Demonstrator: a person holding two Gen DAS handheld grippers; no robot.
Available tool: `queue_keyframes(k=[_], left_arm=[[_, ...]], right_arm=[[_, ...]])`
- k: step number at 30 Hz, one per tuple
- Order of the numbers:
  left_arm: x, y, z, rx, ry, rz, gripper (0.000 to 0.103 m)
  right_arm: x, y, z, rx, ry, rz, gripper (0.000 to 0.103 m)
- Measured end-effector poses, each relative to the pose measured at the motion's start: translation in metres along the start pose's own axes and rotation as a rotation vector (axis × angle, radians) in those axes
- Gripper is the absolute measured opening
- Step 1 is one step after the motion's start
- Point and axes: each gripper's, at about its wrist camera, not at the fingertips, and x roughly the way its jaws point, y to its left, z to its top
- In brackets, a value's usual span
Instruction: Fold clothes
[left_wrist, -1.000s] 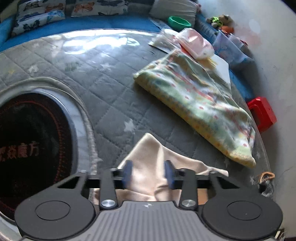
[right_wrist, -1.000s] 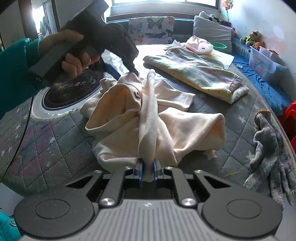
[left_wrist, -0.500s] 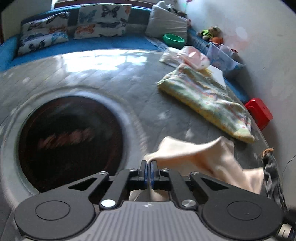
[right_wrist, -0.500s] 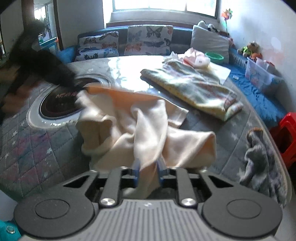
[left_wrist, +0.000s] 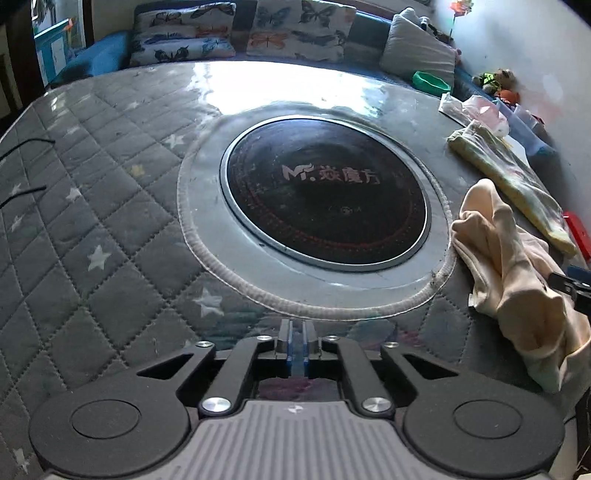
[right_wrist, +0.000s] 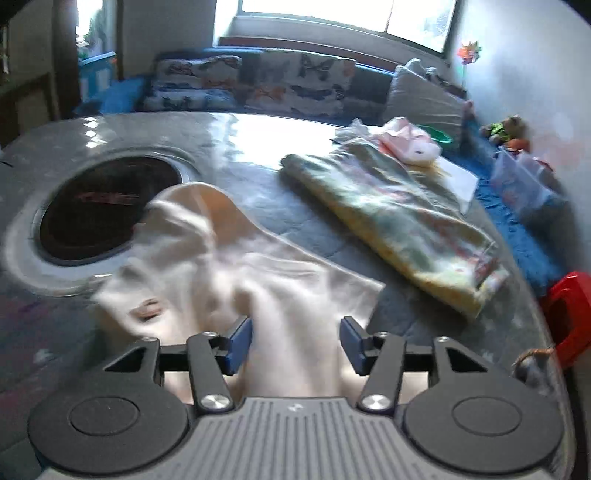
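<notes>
A cream garment (right_wrist: 236, 273) lies crumpled on the grey quilted table, partly over the rim of the round black hob. It shows at the right edge of the left wrist view (left_wrist: 517, 280). My right gripper (right_wrist: 295, 345) is open, its blue pads on either side of a fold of the garment. My left gripper (left_wrist: 296, 345) is shut and empty, low over the quilt in front of the hob, well left of the garment. A folded floral garment (right_wrist: 399, 218) lies to the right, also in the left wrist view (left_wrist: 513, 184).
The black round hob (left_wrist: 325, 199) with a silver ring sits in the quilted table (left_wrist: 92, 221). A pink item (right_wrist: 410, 144) and a green bowl (left_wrist: 430, 82) lie at the far right. Butterfly cushions (left_wrist: 295, 31) line the back. A red stool (right_wrist: 569, 314) stands beside the table.
My left gripper let go of the garment and swung left over the hob, staying shut. My right gripper opened and released the fold it pinched. The garment dropped onto the table.
</notes>
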Motion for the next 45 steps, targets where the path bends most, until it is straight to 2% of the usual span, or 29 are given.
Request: queue_keyframes(k=[2,3,4,5,6,8,10,13,18,22,24,26,27,29,31,32,34,36,38,40,43,45], left_arm=[[-0.001,-0.007,0.005,0.019,-0.011,-0.011,0.027],[-0.001,-0.012,0.007,0.029,-0.017,-0.018,0.041],[-0.001,-0.018,0.011,0.041,-0.025,-0.027,0.048],[0.000,-0.027,0.015,0.057,-0.033,-0.041,0.050],[0.001,-0.036,0.020,0.073,-0.037,-0.057,0.058],[0.005,-0.055,0.033,0.096,-0.049,-0.082,0.068],[0.010,-0.077,0.046,0.130,-0.063,-0.092,0.076],[0.021,-0.109,0.069,0.181,-0.080,-0.108,0.088],[0.053,-0.157,0.107,0.244,-0.084,-0.096,0.090],[0.085,-0.183,0.129,0.260,-0.043,-0.092,0.090],[0.102,-0.192,0.134,0.269,-0.014,-0.087,0.090],[0.117,-0.199,0.136,0.271,0.014,-0.071,0.088],[0.123,-0.201,0.136,0.270,0.028,-0.067,0.086],[0.133,-0.204,0.133,0.275,0.061,-0.079,0.071],[0.138,-0.204,0.130,0.275,0.086,-0.091,0.042],[0.137,-0.202,0.128,0.270,0.093,-0.109,0.035],[0.132,-0.197,0.122,0.264,0.086,-0.137,0.018],[0.122,-0.191,0.118,0.256,0.066,-0.162,0.010],[0.111,-0.181,0.115,0.233,0.050,-0.173,0.008],[0.099,-0.168,0.110,0.199,0.037,-0.194,0.006],[0.073,-0.144,0.100,0.181,-0.009,-0.203,0.006],[0.055,-0.125,0.092,0.163,-0.040,-0.204,0.005]], right_arm=[[0.010,-0.006,0.003,0.035,0.021,0.009,0.063],[0.015,-0.009,0.004,0.056,0.031,0.019,0.061],[0.018,-0.012,0.003,0.070,0.044,0.042,0.057],[0.019,-0.015,-0.002,0.084,0.051,0.072,0.046],[0.017,-0.014,-0.003,0.082,0.046,0.075,0.031],[0.013,-0.014,-0.006,0.080,0.036,0.081,0.015],[0.008,-0.014,-0.010,0.075,0.024,0.083,0.011],[-0.010,-0.019,-0.013,0.054,-0.019,0.038,0.010],[-0.047,-0.045,-0.030,0.085,-0.043,-0.050,0.010],[-0.058,-0.067,-0.055,0.125,0.023,-0.126,0.011],[-0.058,-0.078,-0.066,0.145,0.071,-0.154,0.017],[-0.062,-0.083,-0.071,0.161,0.077,-0.174,0.027],[-0.064,-0.085,-0.073,0.167,0.072,-0.183,0.028],[-0.069,-0.087,-0.071,0.176,0.051,-0.191,0.029],[-0.074,-0.085,-0.065,0.178,0.013,-0.181,0.034],[-0.074,-0.083,-0.061,0.172,0.001,-0.169,0.037],[-0.070,-0.076,-0.053,0.153,-0.018,-0.136,0.037],[-0.064,-0.067,-0.044,0.128,-0.033,-0.096,0.037],[-0.050,-0.053,-0.036,0.096,-0.025,-0.050,0.039],[-0.038,-0.042,-0.032,0.071,-0.005,-0.025,0.044],[-0.029,-0.027,-0.032,0.039,0.017,0.002,0.047],[-0.029,-0.018,-0.034,0.019,0.024,0.019,0.056]])
